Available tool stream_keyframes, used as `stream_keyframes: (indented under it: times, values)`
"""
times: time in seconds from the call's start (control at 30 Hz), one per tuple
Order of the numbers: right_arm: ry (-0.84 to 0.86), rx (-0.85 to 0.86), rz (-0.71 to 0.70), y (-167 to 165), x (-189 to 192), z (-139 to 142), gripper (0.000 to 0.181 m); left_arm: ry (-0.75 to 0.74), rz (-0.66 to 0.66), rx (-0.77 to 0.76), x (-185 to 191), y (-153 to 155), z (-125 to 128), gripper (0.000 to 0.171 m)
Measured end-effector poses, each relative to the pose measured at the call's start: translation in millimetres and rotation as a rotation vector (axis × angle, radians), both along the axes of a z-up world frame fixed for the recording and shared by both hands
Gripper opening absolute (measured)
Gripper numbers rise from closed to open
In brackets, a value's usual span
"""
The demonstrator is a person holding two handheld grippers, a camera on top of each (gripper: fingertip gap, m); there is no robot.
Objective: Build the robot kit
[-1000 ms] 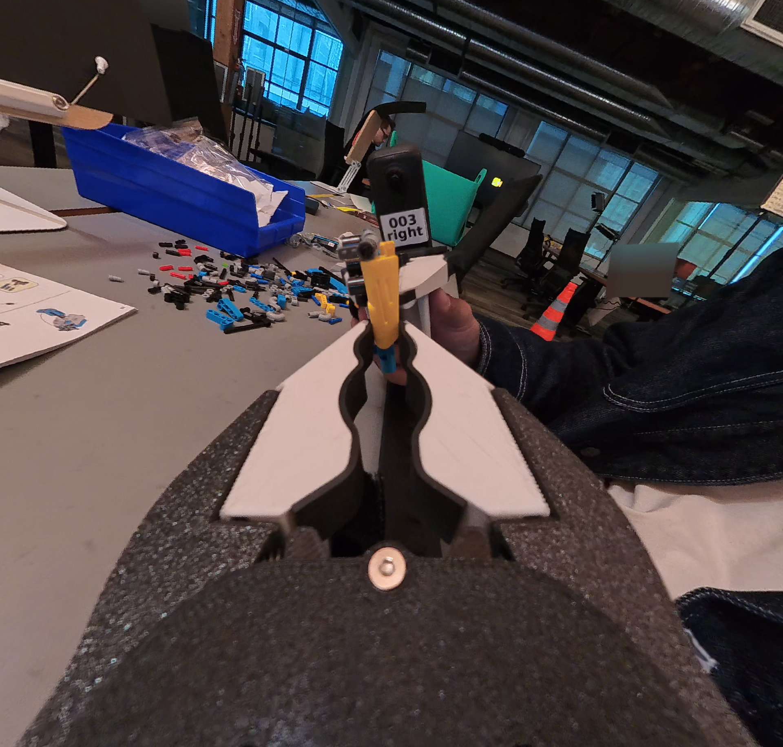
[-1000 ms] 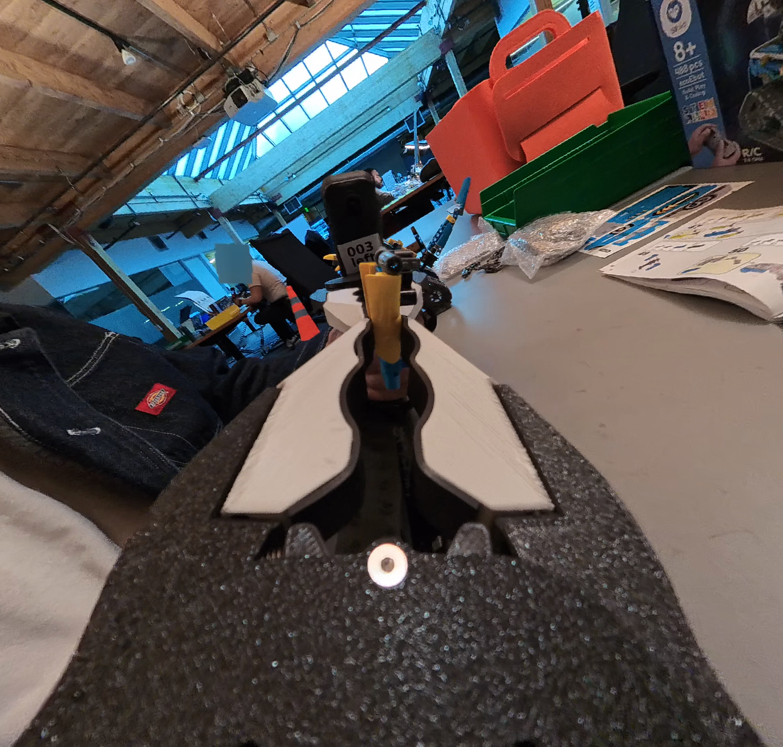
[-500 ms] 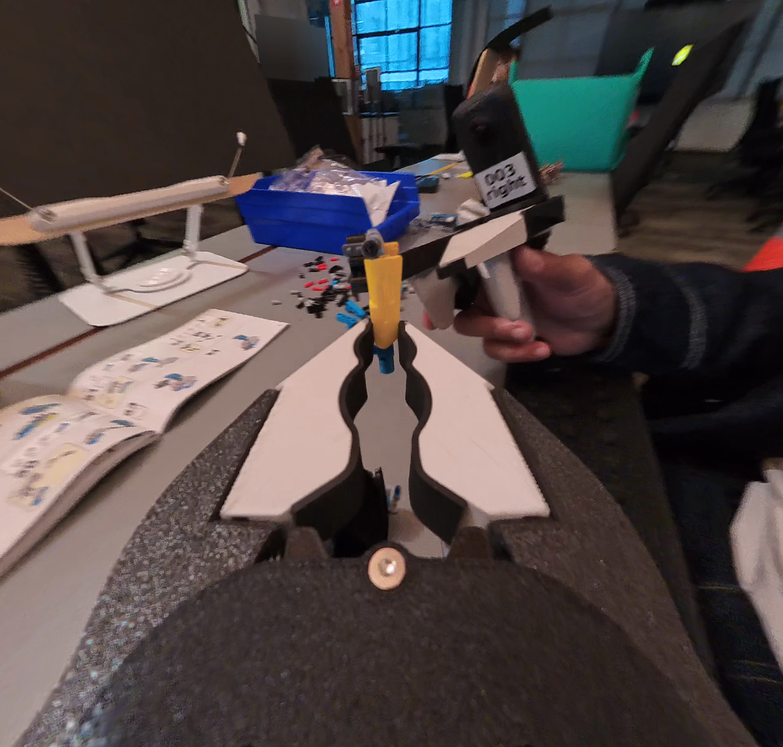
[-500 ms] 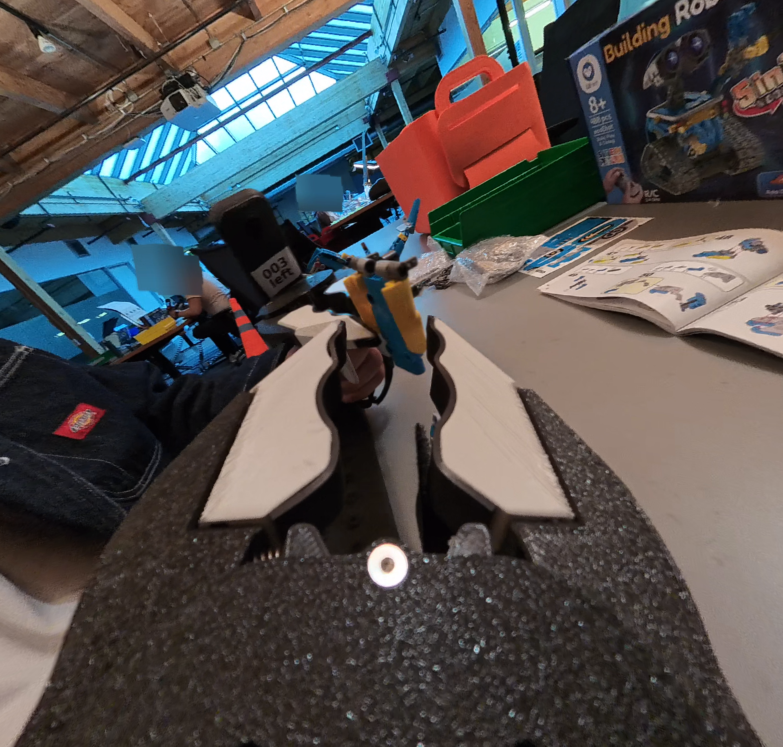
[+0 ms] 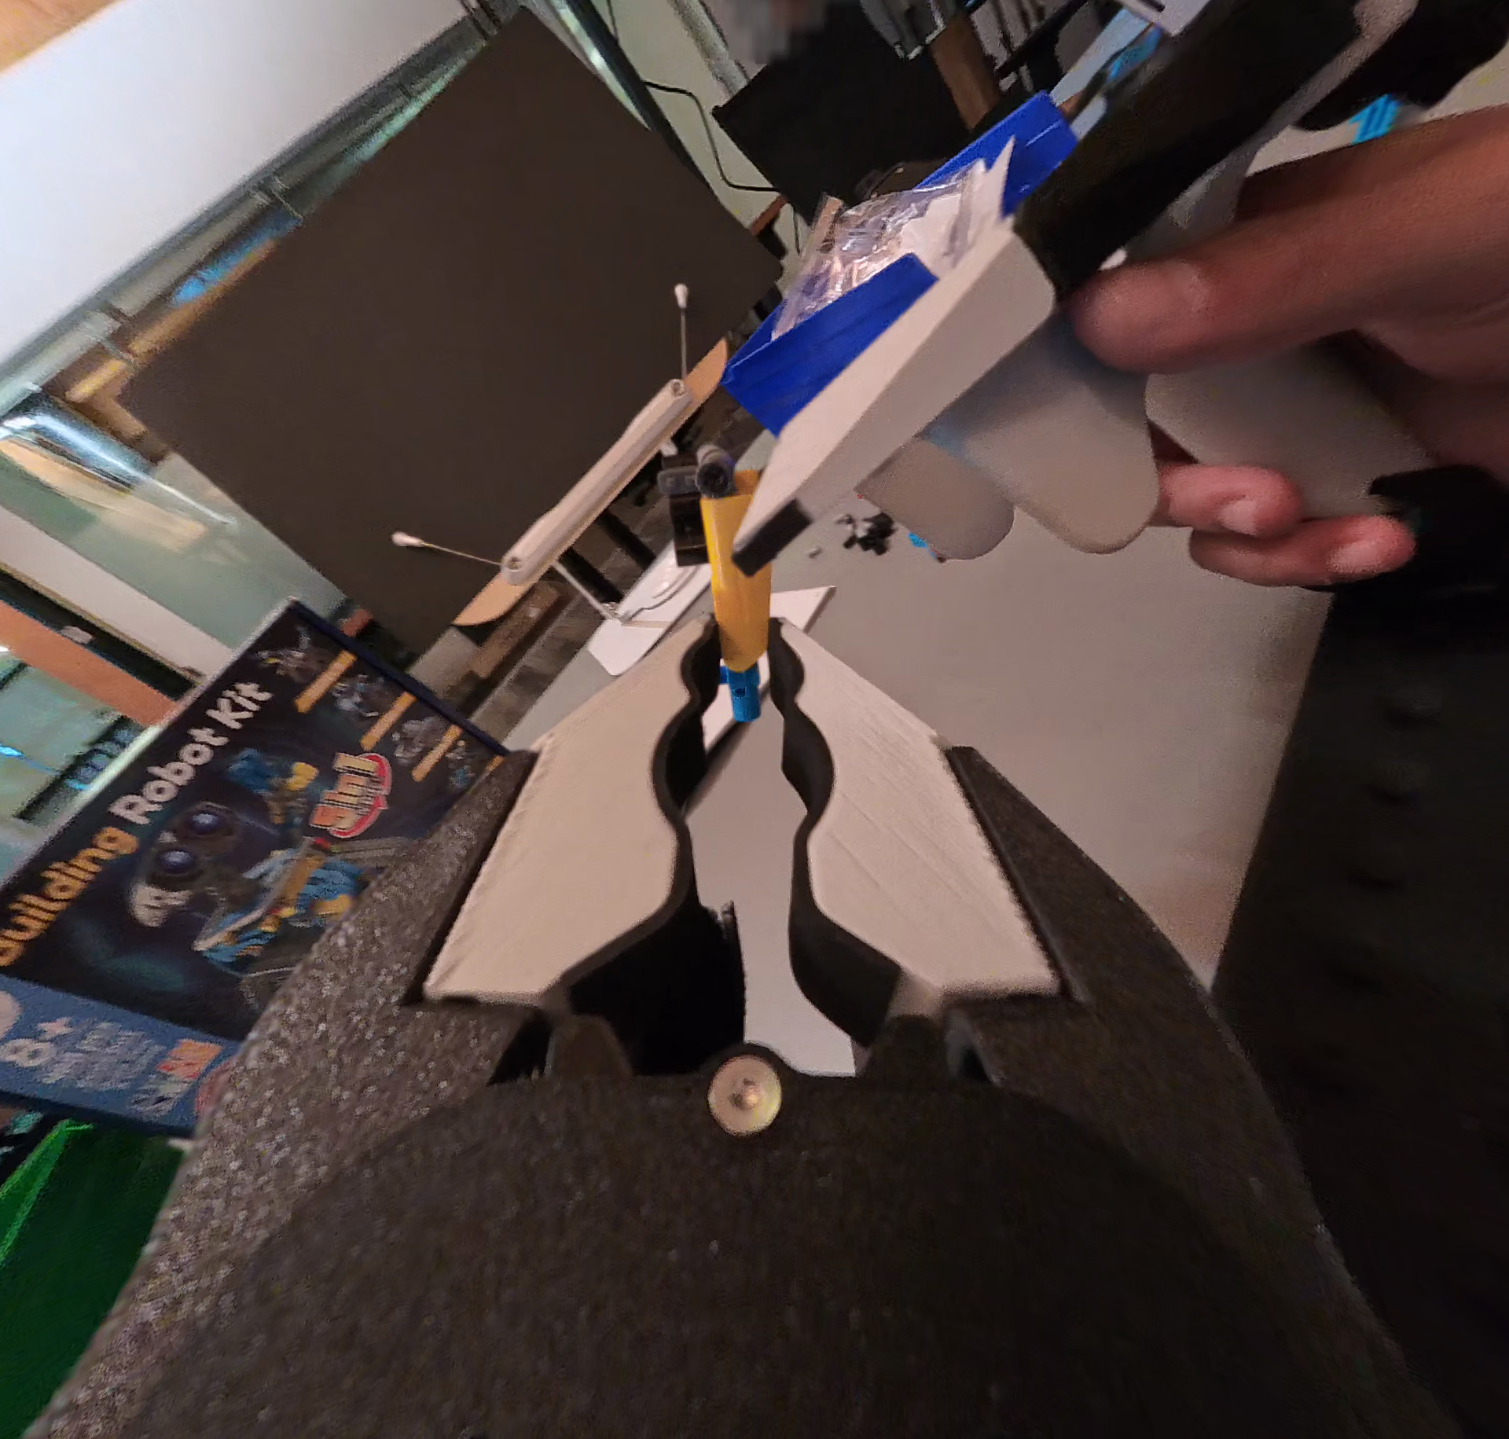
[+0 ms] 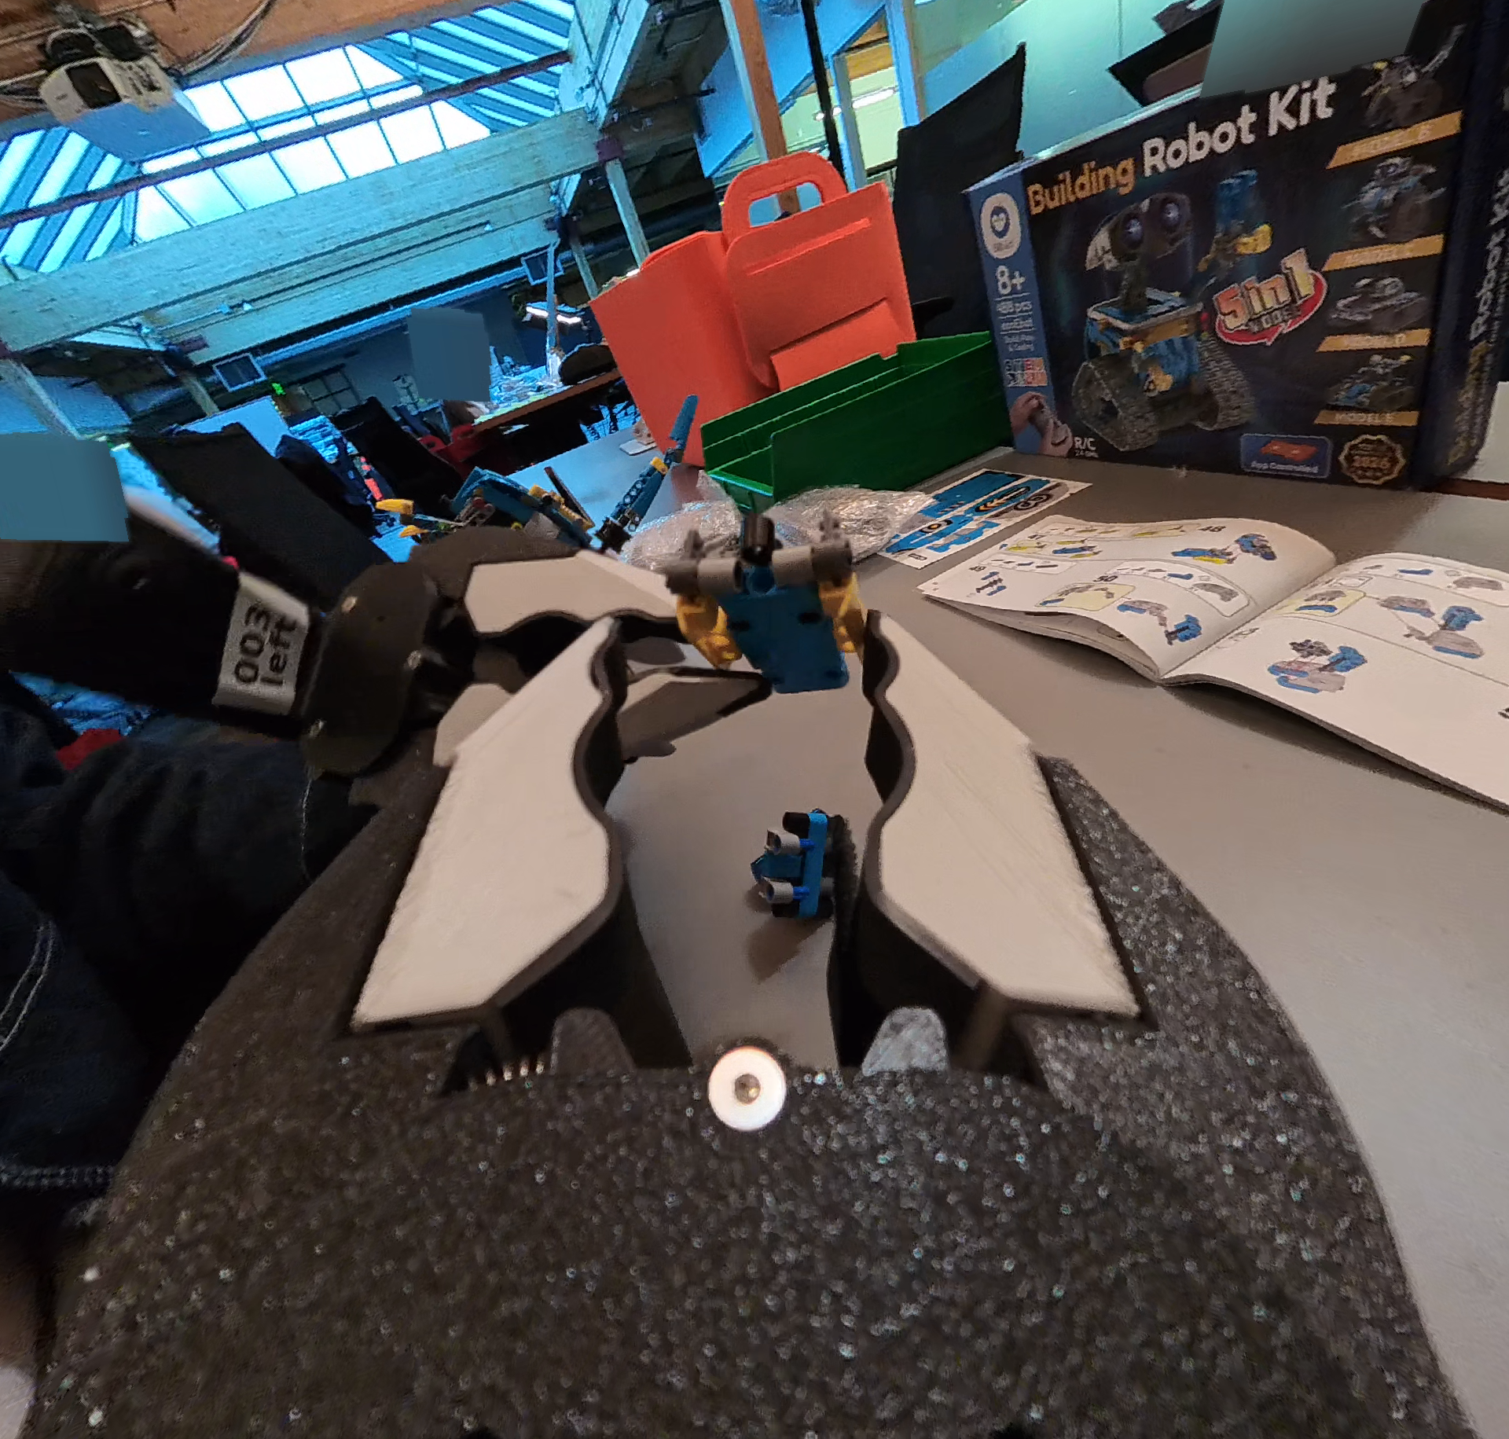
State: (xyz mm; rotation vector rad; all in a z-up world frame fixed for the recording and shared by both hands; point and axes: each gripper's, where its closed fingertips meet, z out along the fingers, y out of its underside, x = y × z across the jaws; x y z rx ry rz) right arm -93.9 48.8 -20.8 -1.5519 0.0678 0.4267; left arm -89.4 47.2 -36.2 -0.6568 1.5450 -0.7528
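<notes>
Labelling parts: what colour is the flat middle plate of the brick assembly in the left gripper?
Blue, on the brick assembly, flanked by yellow pieces; clearest in the right wrist view.

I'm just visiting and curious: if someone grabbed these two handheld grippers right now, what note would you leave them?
Left gripper: fingers shut on the yellow-and-blue brick assembly, held above the table.
Right gripper: fingers open, spread either side of that assembly. I can't tell whether they touch it.
A small blue brick piece lies on the table between the right fingers.
The open instruction booklet, kit box and green bin sit beyond, to the right.
</notes>
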Motion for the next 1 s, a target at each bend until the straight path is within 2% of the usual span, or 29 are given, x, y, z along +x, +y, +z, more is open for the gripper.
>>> stream_keyframes:
  times: [0.07,0.13,0.27,0.43,0.57,0.63,0.73,0.8,0.93,1.0]
  values:
    - [0.015,0.018,-0.021,-1,1,4,0.055,-0.022,0.018,0.024,-1,-3,3,0.011]
    - [-0.005,0.031,-0.051,-2,4,6,0.044,-0.050,0.029,0.063,-3,-7,6,0.011]
    - [-0.086,0.049,-0.069,-5,2,10,0.042,-0.058,0.021,0.128,-4,-16,3,0.013]
    - [-0.172,0.064,-0.101,-6,0,14,0.042,-0.060,0.018,0.101,-6,-15,6,0.012]
    - [-0.177,0.075,-0.101,-6,0,14,0.042,-0.040,-0.045,0.020,-8,-14,8,0.011]
    - [-0.152,0.091,-0.056,-8,0,16,0.042,-0.017,-0.097,-0.071,-10,-13,10,0.011]
    - [-0.071,0.139,0.004,-19,8,25,0.055,0.009,-0.206,-0.201,-16,-16,15,0.011]
    - [-0.021,0.178,0.058,-28,13,32,0.044,0.048,-0.298,-0.267,-21,-24,13,0.010]
    - [0.101,0.158,0.295,-40,-1,31,0.041,0.135,-0.447,-0.363,-29,-42,8,0.010]
    - [0.135,0.163,0.374,-46,-7,33,0.034,0.170,-0.522,-0.413,-35,-50,8,0.010]
